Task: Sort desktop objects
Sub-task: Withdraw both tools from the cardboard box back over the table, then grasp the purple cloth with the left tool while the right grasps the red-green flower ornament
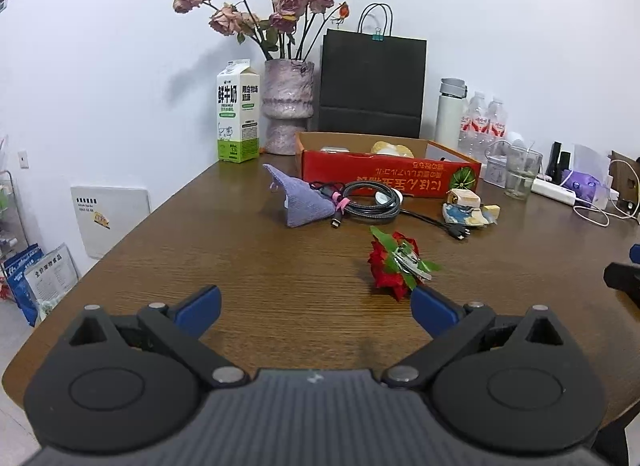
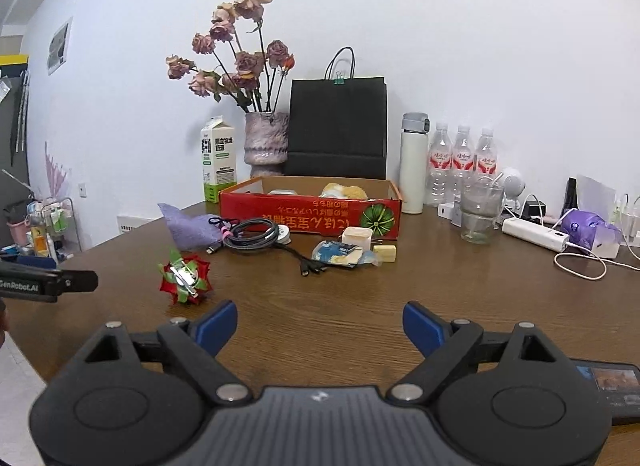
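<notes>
A red flower hair clip (image 1: 394, 266) lies on the wooden table (image 1: 240, 266), just ahead of my left gripper's right fingertip. My left gripper (image 1: 316, 308) is open and empty above the table. Farther back lie a purple cloth pouch (image 1: 302, 201), a coiled grey cable (image 1: 370, 203), a blue packet (image 1: 466, 213) and a red open box (image 1: 384, 173). My right gripper (image 2: 320, 324) is open and empty; the clip (image 2: 185, 276) lies to its front left, the cable (image 2: 256, 236), packet (image 2: 340, 254) and box (image 2: 312, 211) ahead.
A milk carton (image 1: 238, 117), vase of dried roses (image 1: 286, 105), black paper bag (image 1: 372, 81), white flask (image 1: 450, 113), water bottles (image 2: 462, 161), a glass (image 2: 478, 213) and a power strip (image 2: 534, 234) line the back. A phone (image 2: 608, 386) lies at my right gripper's right.
</notes>
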The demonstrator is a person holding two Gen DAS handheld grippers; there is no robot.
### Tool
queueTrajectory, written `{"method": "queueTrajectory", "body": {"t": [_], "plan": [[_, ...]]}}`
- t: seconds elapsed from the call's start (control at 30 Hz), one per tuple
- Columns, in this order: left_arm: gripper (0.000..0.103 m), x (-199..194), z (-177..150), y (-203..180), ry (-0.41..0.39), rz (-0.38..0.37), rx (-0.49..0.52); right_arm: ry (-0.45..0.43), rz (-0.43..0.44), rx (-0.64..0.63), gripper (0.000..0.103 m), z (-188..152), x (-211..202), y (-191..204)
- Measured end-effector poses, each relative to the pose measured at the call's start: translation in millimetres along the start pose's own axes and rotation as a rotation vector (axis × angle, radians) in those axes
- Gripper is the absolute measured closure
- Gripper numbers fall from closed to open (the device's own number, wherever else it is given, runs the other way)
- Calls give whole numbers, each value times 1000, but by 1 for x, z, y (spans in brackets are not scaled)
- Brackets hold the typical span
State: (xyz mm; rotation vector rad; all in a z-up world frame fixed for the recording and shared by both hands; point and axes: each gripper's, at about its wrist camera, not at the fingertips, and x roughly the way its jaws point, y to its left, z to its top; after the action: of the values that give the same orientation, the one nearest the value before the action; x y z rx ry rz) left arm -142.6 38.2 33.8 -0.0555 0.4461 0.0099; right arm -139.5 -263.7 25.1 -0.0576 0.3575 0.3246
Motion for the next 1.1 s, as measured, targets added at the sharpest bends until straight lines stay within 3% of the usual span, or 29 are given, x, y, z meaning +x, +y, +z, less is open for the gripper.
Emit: {"method": "queueTrajectory", "body": {"t": [0.17,0.27,0.33,0.43,0.57,0.63,0.73,0.8,0.83,0.87,0.97,1.1], "plan": [[0,14,4,8,20,36,-3,32,75,16,14,1,20,9],[0,23,12,19,13,68,-19,89,185,-2,16,6,47,24],[0,34,24,26,5,43,-12,111,241,-49,16,14,65,40],[0,67,50,36,14,-11,-15,147,307,-138,18,30,100,67],[3,132,81,38,83,-31,23,211,336,-193,26,43,148,101],[12,157,88,36,128,-18,49,235,337,-182,32,45,166,110],[24,181,92,36,153,-60,1,250,315,-177,46,44,181,116],[47,194,93,38,179,-97,-38,260,312,-170,55,42,185,115],[74,199,93,40,195,-105,-58,263,317,-162,57,40,185,113],[90,203,92,40,206,-104,-76,267,320,-157,62,39,184,111],[98,189,90,39,171,-109,-68,243,317,-143,66,42,176,100],[99,140,99,35,80,-113,-27,171,312,-125,66,55,152,80]]}}
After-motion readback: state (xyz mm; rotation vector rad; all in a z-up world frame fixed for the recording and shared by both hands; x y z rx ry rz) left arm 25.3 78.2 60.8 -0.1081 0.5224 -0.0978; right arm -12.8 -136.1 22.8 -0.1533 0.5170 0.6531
